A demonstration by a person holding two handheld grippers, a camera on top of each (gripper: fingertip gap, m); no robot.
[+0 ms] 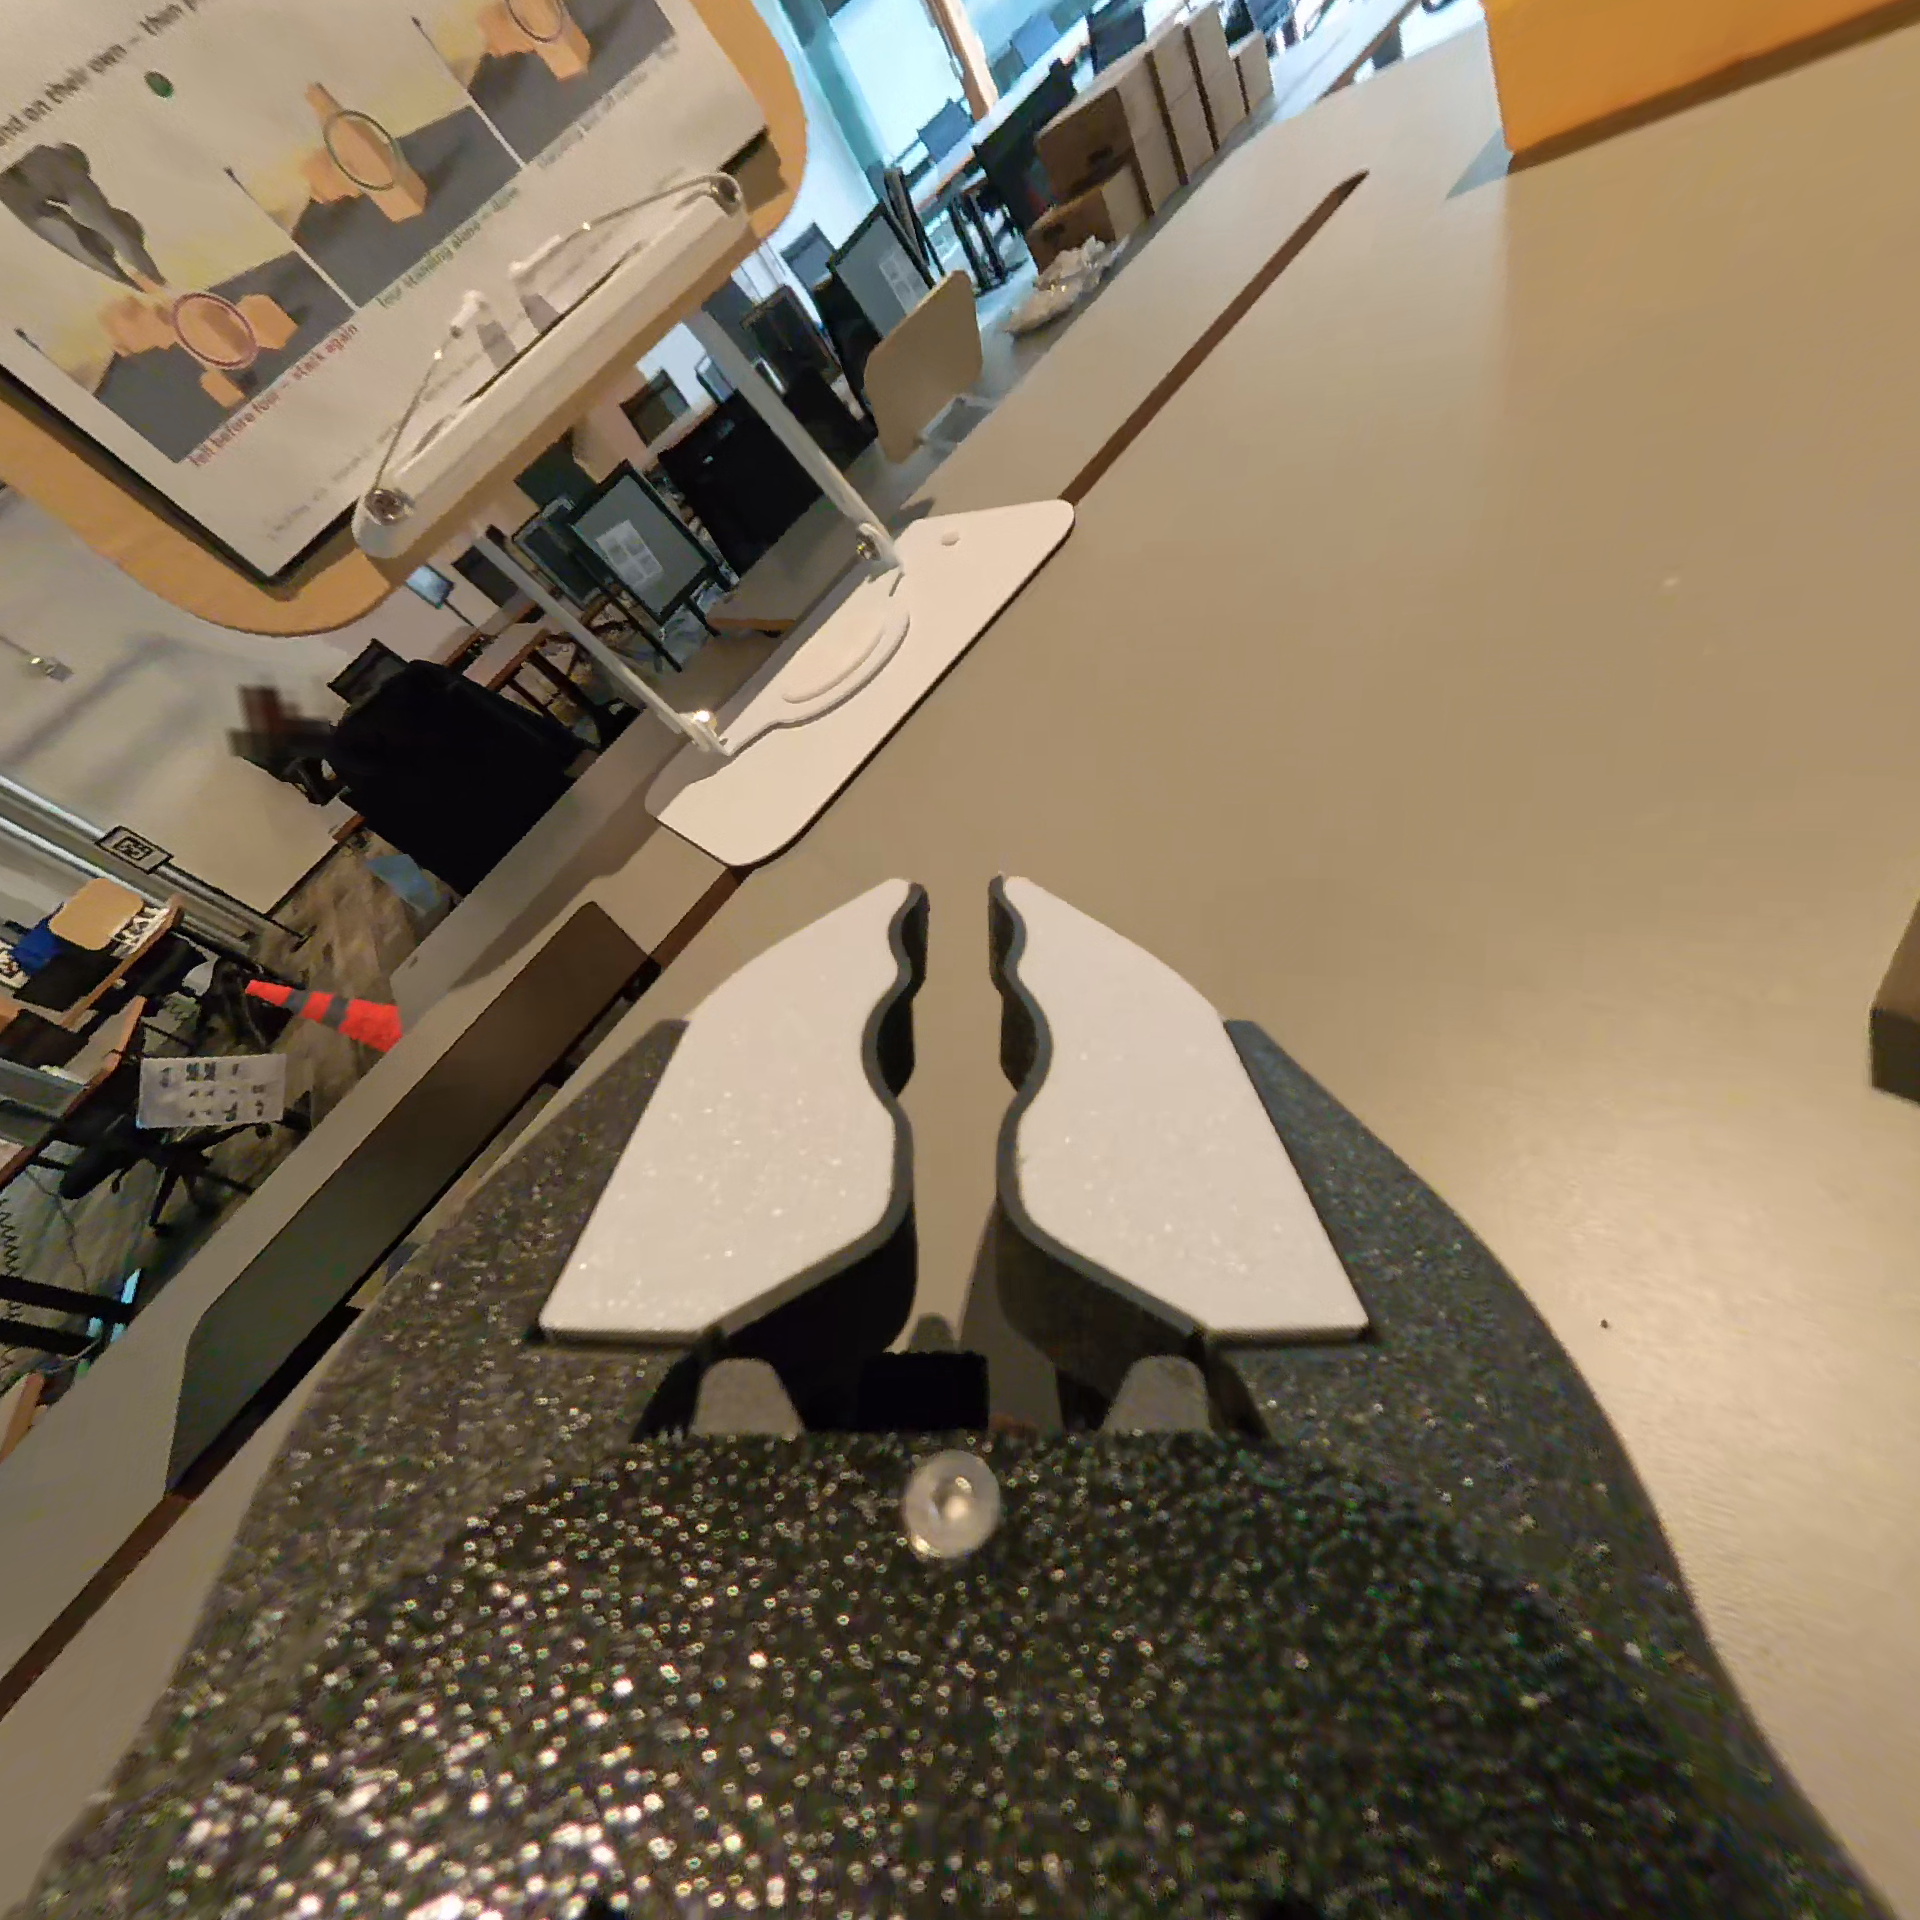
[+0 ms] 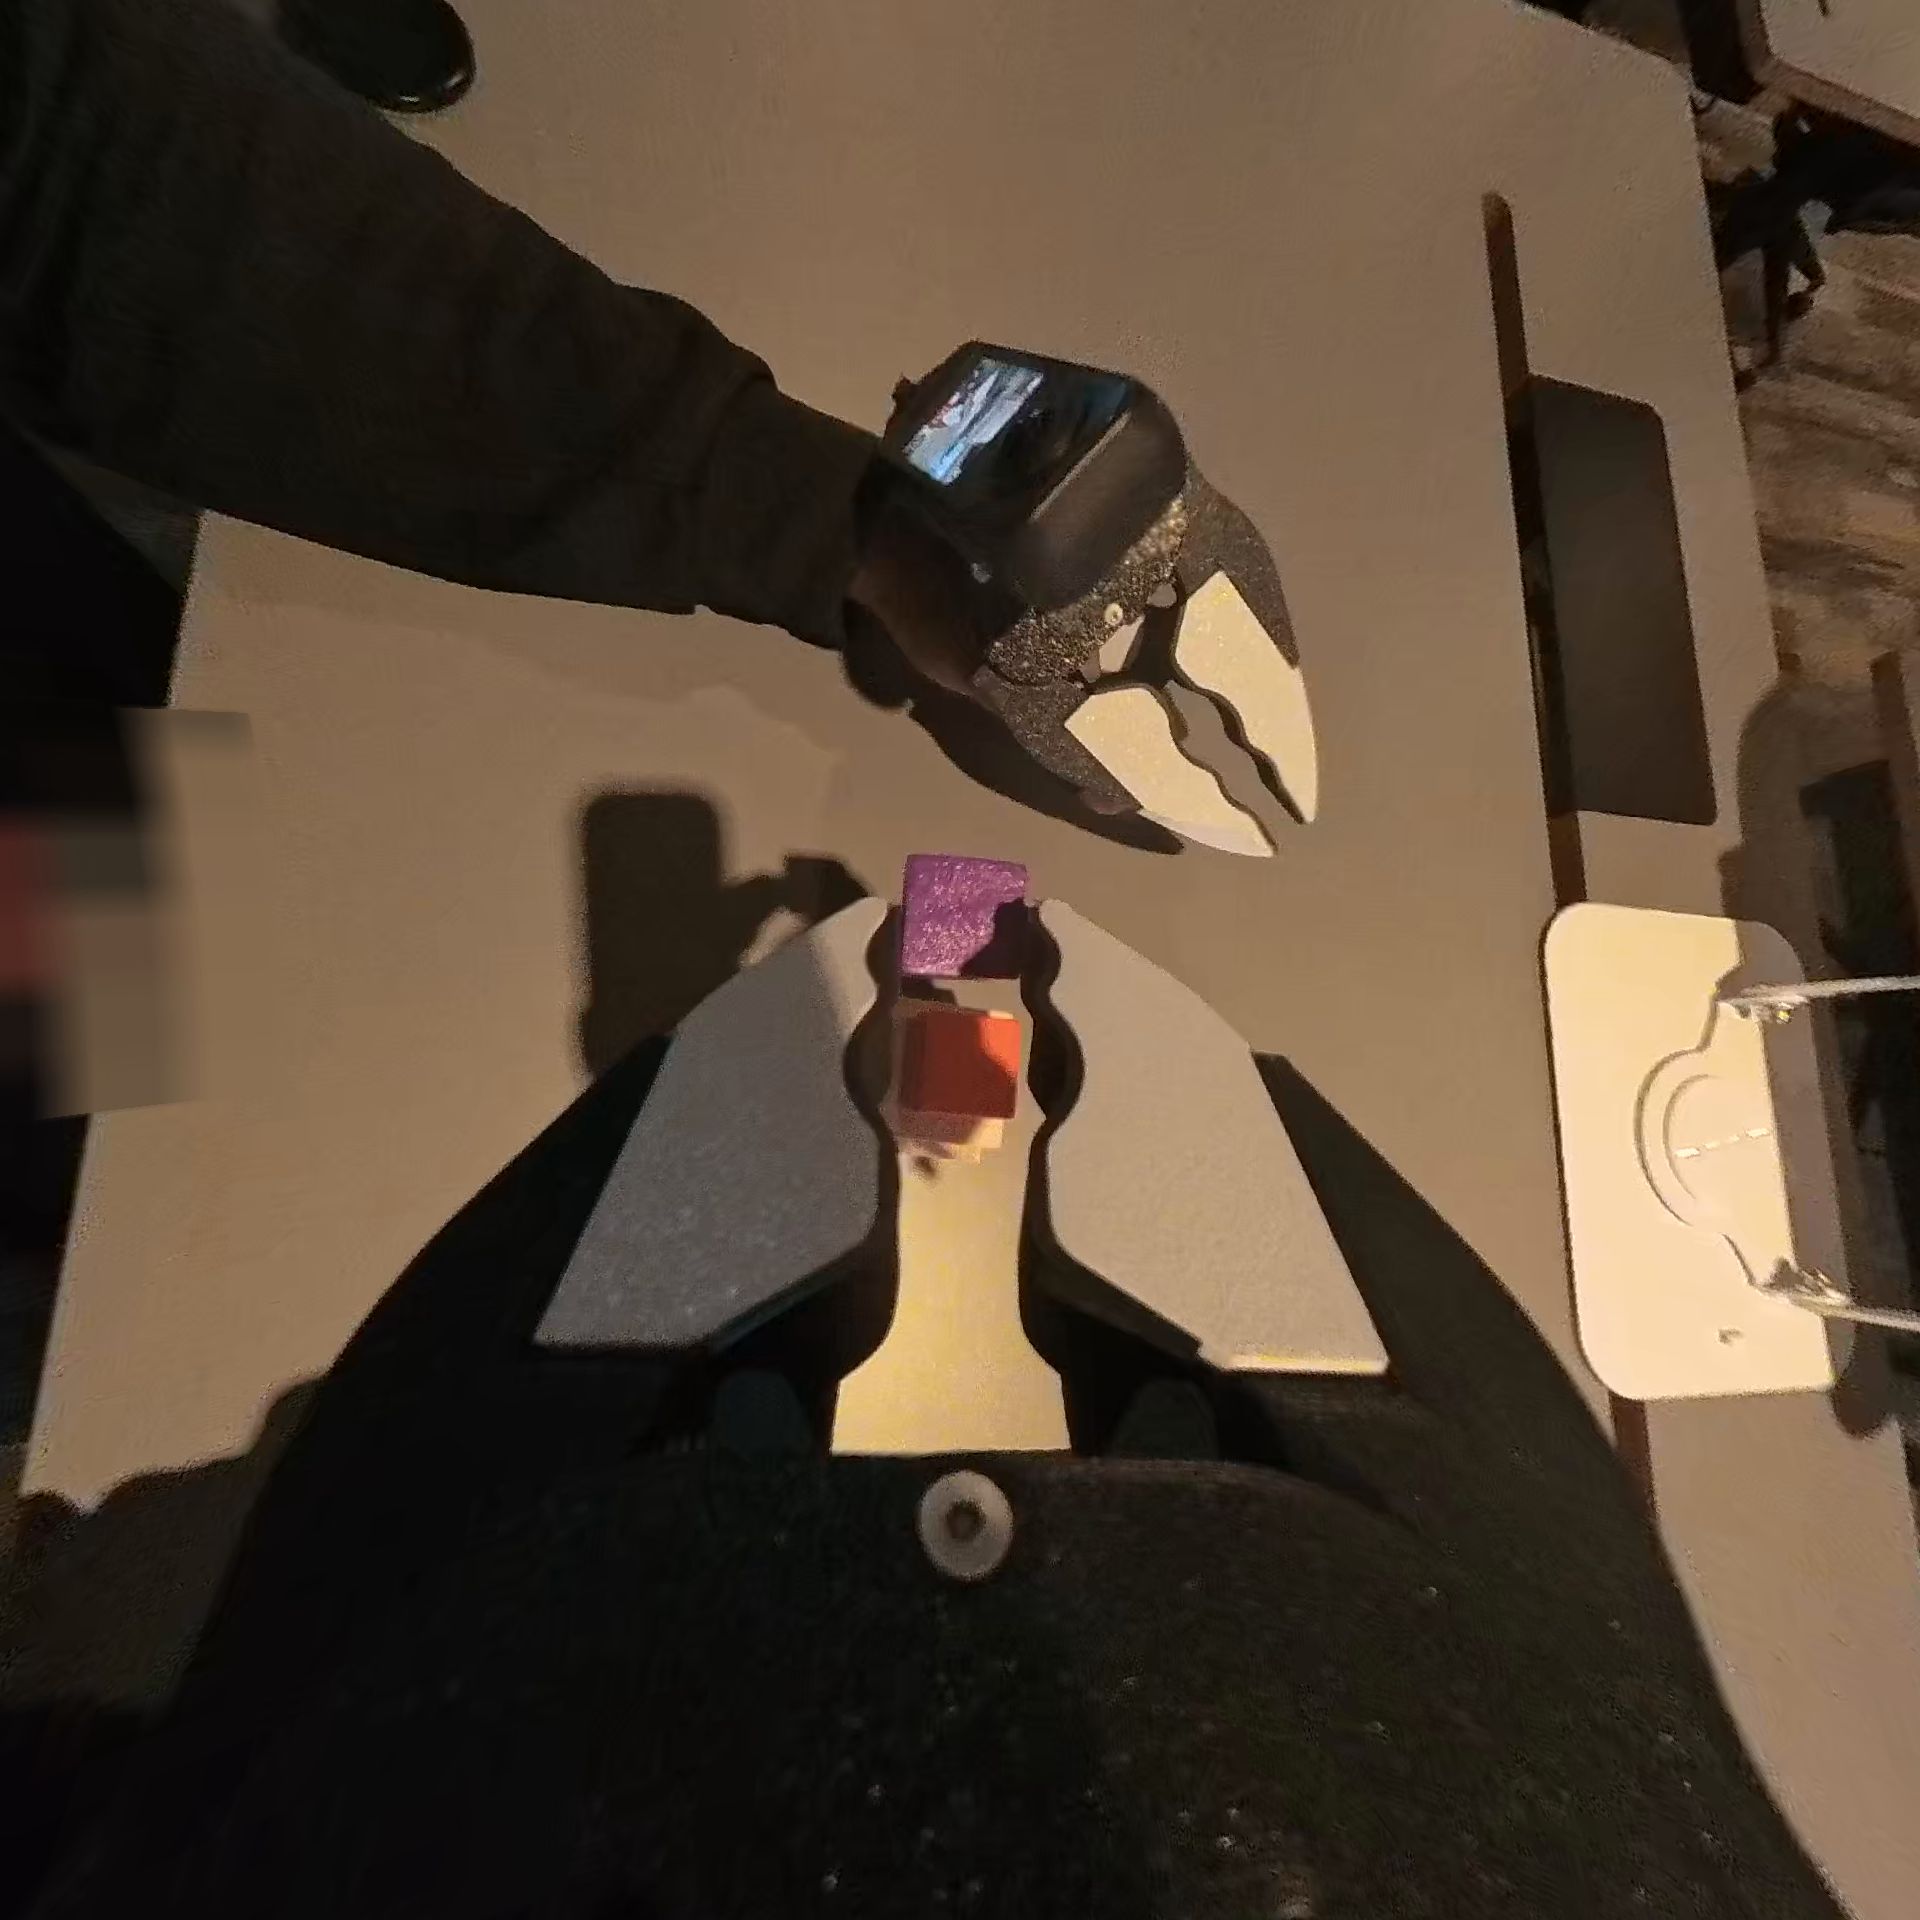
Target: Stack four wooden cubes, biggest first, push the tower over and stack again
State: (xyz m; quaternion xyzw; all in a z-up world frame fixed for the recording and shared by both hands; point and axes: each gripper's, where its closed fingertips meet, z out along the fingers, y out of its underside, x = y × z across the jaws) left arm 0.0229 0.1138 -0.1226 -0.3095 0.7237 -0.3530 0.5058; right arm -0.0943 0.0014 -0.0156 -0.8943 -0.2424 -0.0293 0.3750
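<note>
In the right wrist view I look straight down on a stack: a red cube [image 2: 961, 1060] sits on pale wooden cubes [image 2: 982, 1138] that are mostly hidden under it. My right gripper [image 2: 964, 925] is shut on a purple cube [image 2: 951, 904], held at the fingertips above the stack and a little beyond it. My left gripper [image 1: 956, 904] is shut and empty, low over the bare table [image 1: 1455, 727]. It also shows in the right wrist view [image 2: 1286, 831], beyond and to the right of the stack, apart from it.
A white stand base [image 1: 883, 665] [image 2: 1683, 1143] sits near the table edge and carries a wooden board with a picture sheet [image 1: 260, 260]. A dark sleeve [image 2: 416, 364] reaches across the table. A dark block-shaped thing [image 1: 1896, 1039] shows at the right edge. Chairs and boxes stand far behind. Spacing between my two grippers at the tips: around 20 cm. From the left gripper's tips to the dark block-shaped thing [image 1: 1896, 1039] is close to 12 cm.
</note>
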